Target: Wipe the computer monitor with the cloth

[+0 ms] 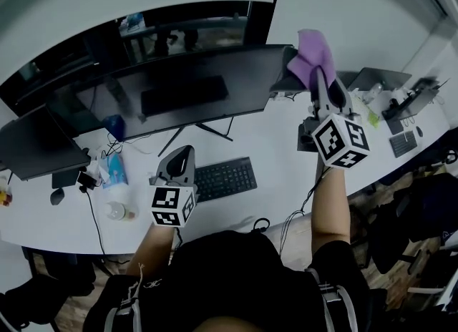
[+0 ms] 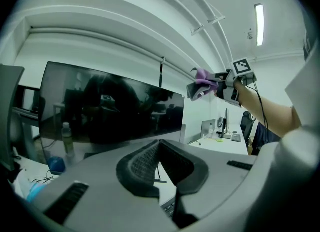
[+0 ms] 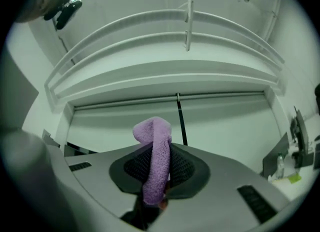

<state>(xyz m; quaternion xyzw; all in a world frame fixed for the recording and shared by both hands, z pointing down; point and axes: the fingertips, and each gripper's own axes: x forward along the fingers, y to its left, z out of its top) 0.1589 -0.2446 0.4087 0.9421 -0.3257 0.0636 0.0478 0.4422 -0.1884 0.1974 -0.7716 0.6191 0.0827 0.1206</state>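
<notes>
Right claw (image 3: 159,172) pinches cloth (image 3: 156,143); head view adds monitor (image 1: 179,91) alongside.

A wide black computer monitor (image 1: 179,94), its screen dark and reflective, is stood upright on a splayed stand (image 1: 202,129) on the white surface (image 1: 272,152). A fluffy purple cloth (image 1: 313,55) is held bunched between the jaws of the right gripper (image 1: 320,76), at the monitor's upper right corner.

On the white desk (image 1: 283,153), a black keyboard (image 1: 225,178) lies near centre, a clear bottle (image 1: 120,212) at 8 o'clock, a mouse (image 1: 57,195) at 9, a laptop (image 1: 377,79) at 2.
</notes>
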